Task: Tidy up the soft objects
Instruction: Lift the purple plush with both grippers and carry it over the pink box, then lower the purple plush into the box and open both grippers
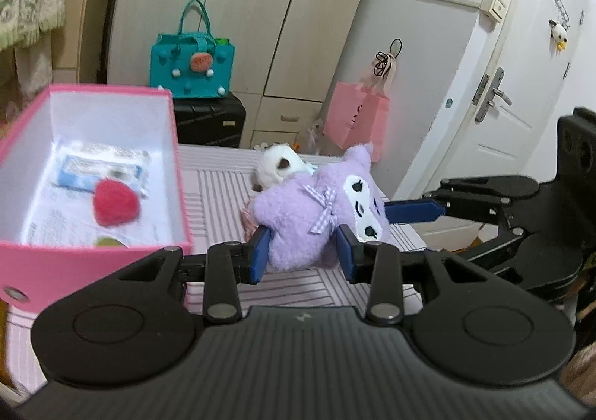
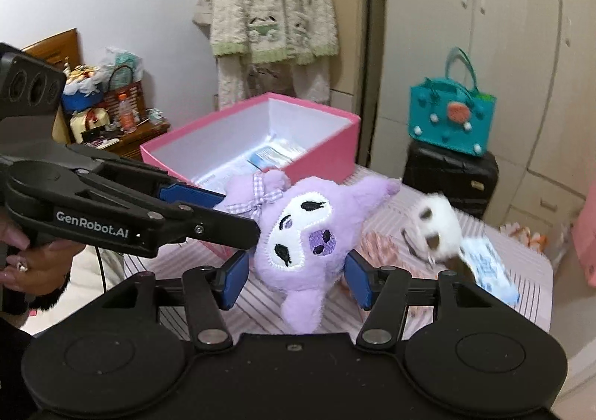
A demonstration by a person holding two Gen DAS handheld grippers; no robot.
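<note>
Right now the purple plush hangs between your two tools, lifted just off the striped cloth and just beside the open pink box. The left gripper pinches it low on the body, and the fur bulges around both blue pads, so that grip reads as firm. The right gripper flanks the head with its fingers spread about as wide as the cheeks. The pads sit right at the fur, but you cannot tell from either view whether they press or only brush. Expect the toy to be very light and fully squashy, with no stiff part to brace against. It will sag and swing from whatever point you hold, and the long pile may let it creep out of a shallow pinch. Take it deep across the stuffed body or the round head, not by an ear, a limb or the bow. It is lilac all over, fuzzy, with pointed ears and a white stitched face patch carrying dark eyes. A checked lilac bow sits at the neck. Inside the box lies a red soft piece on some papers and packets. A white plush waits on the cloth beyond, blurred
</note>
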